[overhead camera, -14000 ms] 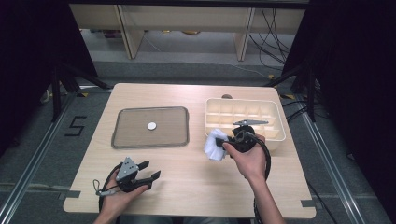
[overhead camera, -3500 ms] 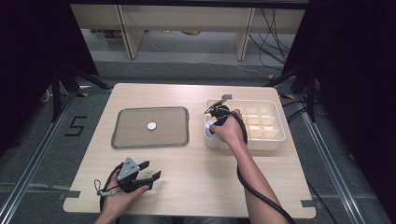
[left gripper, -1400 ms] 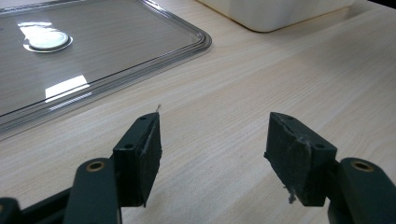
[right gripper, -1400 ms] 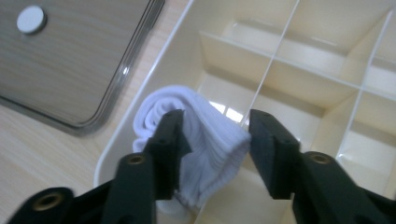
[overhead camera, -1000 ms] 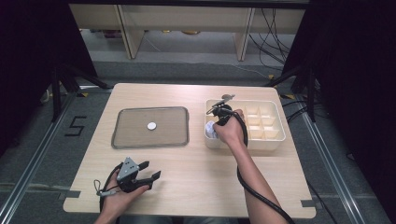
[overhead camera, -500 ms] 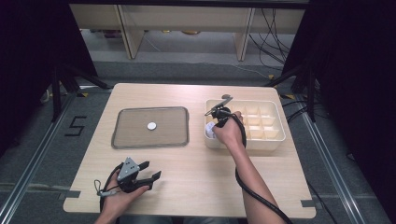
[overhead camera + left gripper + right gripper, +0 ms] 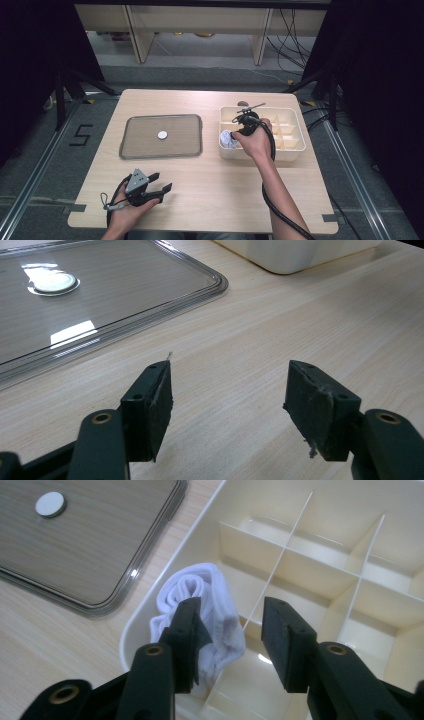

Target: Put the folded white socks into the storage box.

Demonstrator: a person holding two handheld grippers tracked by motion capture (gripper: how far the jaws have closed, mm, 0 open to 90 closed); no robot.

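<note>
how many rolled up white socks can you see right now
1. The white sock lies in the near-left corner compartment of the cream divided box, by the right gripper. The hand hides some compartments in the high view.

a lab: taped floor marks (image 7: 81, 135), trailing cables (image 7: 295, 30), bare wooden table (image 7: 210, 200).

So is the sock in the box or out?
In. The rolled white sock lies in a corner compartment of the box, and the right gripper has just been opening, pads off it.

We see a rolled white sock (image 7: 200, 605) lying in the near left compartment of the cream divided box (image 7: 345, 510).
</note>
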